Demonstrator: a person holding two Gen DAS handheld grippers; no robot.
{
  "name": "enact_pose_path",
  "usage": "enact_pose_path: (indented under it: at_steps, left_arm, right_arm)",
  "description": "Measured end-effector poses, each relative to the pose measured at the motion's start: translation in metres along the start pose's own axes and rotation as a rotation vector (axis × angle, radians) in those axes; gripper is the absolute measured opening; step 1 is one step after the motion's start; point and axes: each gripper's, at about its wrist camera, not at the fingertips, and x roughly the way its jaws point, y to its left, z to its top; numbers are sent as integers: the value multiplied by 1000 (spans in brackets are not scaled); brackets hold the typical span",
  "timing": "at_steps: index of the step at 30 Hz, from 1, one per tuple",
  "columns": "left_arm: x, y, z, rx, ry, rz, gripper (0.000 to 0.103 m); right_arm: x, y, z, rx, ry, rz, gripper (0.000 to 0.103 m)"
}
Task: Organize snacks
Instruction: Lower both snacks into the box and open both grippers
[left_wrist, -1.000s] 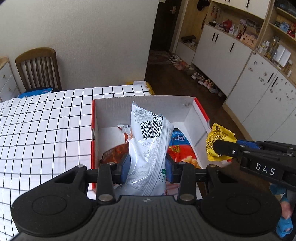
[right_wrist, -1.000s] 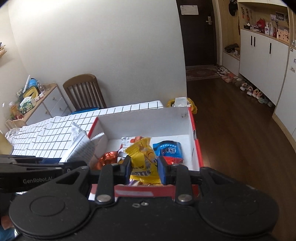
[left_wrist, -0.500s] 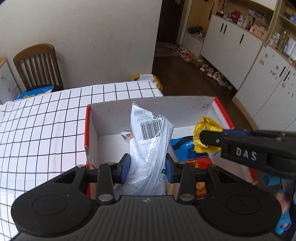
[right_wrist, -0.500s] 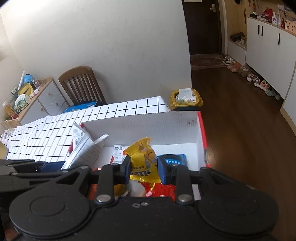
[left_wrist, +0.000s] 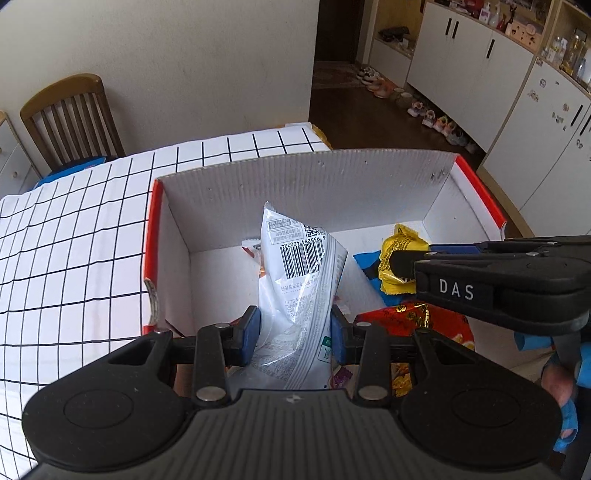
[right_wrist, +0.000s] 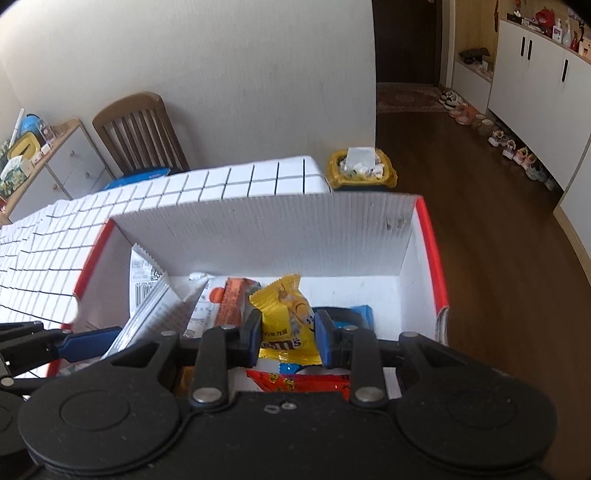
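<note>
My left gripper (left_wrist: 294, 329) pinches a silver-white pouch (left_wrist: 301, 280) between its blue pads (left_wrist: 248, 334), the pouch standing upright with its barcode toward the lens and its top corner leaning a little left. It hangs over the near part of the box (left_wrist: 306, 177), a white corrugated carton with red rims that sits on the checked tablecloth (left_wrist: 74, 229) at the table's right end. My right gripper (right_wrist: 288, 334) is clamped on a yellow candy bag (right_wrist: 286, 317), its jaws closed onto the bag's lower half, and holds it inside the box, near the right side; from the left camera I see the same bag (left_wrist: 400, 258) poking out past the black fingers (left_wrist: 402, 264) of that gripper (left_wrist: 397, 266), above the box floor. Under it lie a blue packet (right_wrist: 360, 314) and a red packet (right_wrist: 299, 382); an orange-and-white packet (right_wrist: 231, 302) lies on the floor of the box between the pouch (right_wrist: 155, 306) and the yellow bag. I cannot tell whether either held bag touches the snacks below. Beyond the table I see a wooden chair (left_wrist: 70, 118) against the wall, a bin (right_wrist: 360, 170) with a yellow liner just past the table's far corner, and white cupboards (left_wrist: 480, 70) with shoes lined along the floor.
</note>
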Motion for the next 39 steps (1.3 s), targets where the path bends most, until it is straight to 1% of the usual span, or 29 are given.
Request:
enact_pose_path:
  at_steps: [4, 7, 14, 15, 20, 26, 30, 33, 35, 39]
  left_arm:
    - [7, -3, -2, 14, 21, 6, 38]
    - [14, -2, -3, 6, 46, 10, 38]
    - [14, -7, -5, 19, 51, 15, 40]
    - [13, -7, -6, 22, 47, 23, 41]
    - [4, -11, -9, 28, 22, 24, 54]
    - [-16, -7, -12, 31, -22, 23, 54]
    - [-31, -1, -16, 16, -49, 17, 55]
    - [-43, 3, -20, 6, -70, 14, 59]
    - [-52, 5, -22, -1, -84, 11, 59]
    - [-71, 7, -26, -3, -115, -1, 59]
  right_arm:
    - [4, -3, -3, -4, 12, -2, 28]
    - [5, -3, -3, -8, 18, 0, 30]
    - [0, -2, -6, -20, 18, 14, 31]
    - [-2, -3, -7, -20, 17, 18, 32]
    - [-12, -6, -11, 2, 11, 44, 35]
    - [-32, -6, -17, -11, -19, 57, 39]
    - [-46, -6, -20, -16, -44, 67, 45]
    - [-58, -5, -24, -16, -58, 80, 47]
    - [-66, -4, -26, -16, -65, 94, 49]
    - [-83, 3, -33, -36, -93, 90, 53]
